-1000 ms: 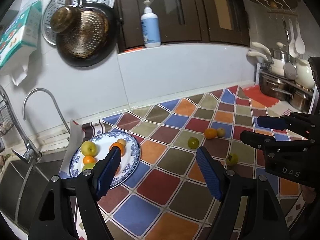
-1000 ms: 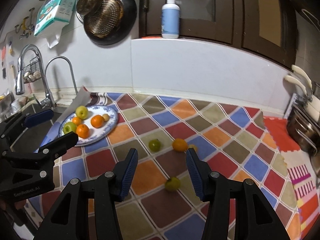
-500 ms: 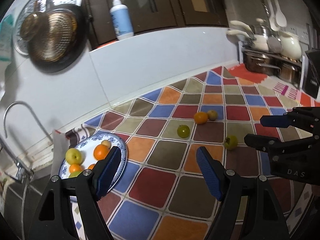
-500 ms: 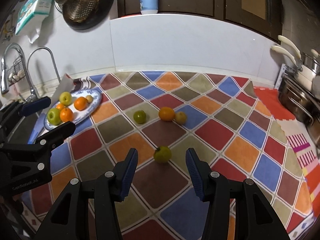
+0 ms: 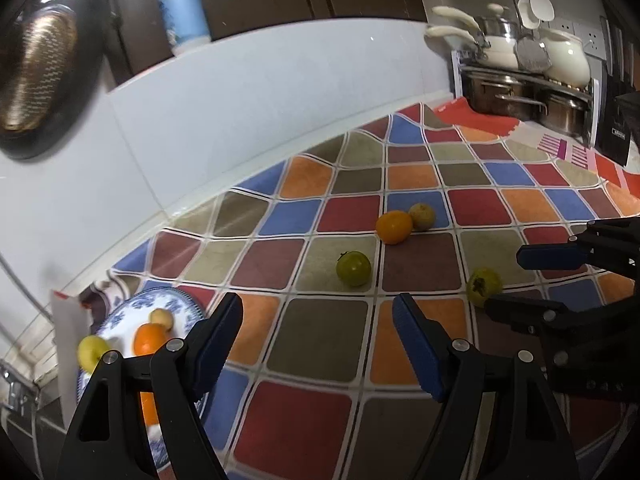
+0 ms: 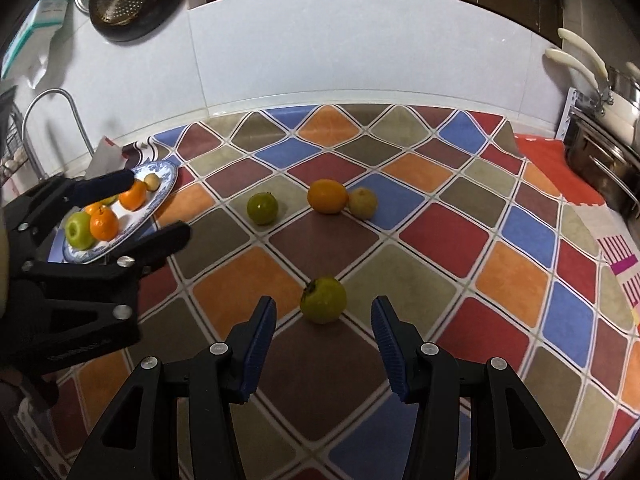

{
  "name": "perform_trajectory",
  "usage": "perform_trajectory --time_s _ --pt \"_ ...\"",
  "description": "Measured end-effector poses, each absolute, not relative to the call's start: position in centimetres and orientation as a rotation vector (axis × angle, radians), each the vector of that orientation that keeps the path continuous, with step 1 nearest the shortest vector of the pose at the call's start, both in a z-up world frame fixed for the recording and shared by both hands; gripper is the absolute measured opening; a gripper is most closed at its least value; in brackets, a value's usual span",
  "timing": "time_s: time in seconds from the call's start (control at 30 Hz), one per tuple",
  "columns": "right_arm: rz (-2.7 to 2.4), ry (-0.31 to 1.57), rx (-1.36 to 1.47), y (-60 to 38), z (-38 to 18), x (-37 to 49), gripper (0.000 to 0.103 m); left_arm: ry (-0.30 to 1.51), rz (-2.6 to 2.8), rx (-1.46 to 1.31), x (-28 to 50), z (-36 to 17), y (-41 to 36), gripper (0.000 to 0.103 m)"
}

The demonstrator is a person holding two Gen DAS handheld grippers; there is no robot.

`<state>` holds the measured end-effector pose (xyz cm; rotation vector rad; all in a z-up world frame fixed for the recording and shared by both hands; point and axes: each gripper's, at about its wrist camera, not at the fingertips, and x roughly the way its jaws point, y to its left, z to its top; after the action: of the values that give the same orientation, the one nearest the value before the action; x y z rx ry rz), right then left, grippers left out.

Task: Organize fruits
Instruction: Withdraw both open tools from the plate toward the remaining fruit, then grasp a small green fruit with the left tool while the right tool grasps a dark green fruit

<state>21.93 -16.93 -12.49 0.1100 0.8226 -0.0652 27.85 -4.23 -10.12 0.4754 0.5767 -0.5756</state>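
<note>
Right tool, spread and empty, hovers over the checkered bench; round yellow-green fruit sits just ahead at twelve o'clock. Left tool also spread, empty.

Light was dim and warm; fisheye bent the edges into black corners, and the left view's plate blurred.
</note>
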Motion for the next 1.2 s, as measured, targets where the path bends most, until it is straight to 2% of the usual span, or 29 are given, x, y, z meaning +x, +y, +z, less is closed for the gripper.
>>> perform_trajectory --time_s 0.2,0.4,0.6,0.67,0.73,1.2 --pt "-0.051 0.837 0.125 -16.8 -13.2 23.1 0.05 0.632 -0.628 0.502 30.1 -11.7 -6.3 0.074" --pt "-0.066 0.859 0.146 -17.4 -13.9 23.9 0.044 0.685 -0.661 0.513 31.9 -13.0 -8.5 0.063" --pt "-0.057 0.873 0.175 -18.1 -14.3 24.3 0.032 0.727 -0.676 0.515 32.9 -13.8 -9.6 0.045" --pt "-0.057 0.87 0.174 -18.1 -14.2 24.5 0.031 0.741 -0.669 0.511 33.2 -14.0 -9.7 0.035" --pt "-0.058 0.867 0.178 -18.3 -14.2 24.6 0.031 0.752 -0.668 0.506 33.4 -14.1 -9.7 0.029" --pt "-0.031 0.834 0.178 -18.4 -13.2 24.5 0.031 0.703 -0.645 0.458 31.3 -11.4 -7.8 0.029"
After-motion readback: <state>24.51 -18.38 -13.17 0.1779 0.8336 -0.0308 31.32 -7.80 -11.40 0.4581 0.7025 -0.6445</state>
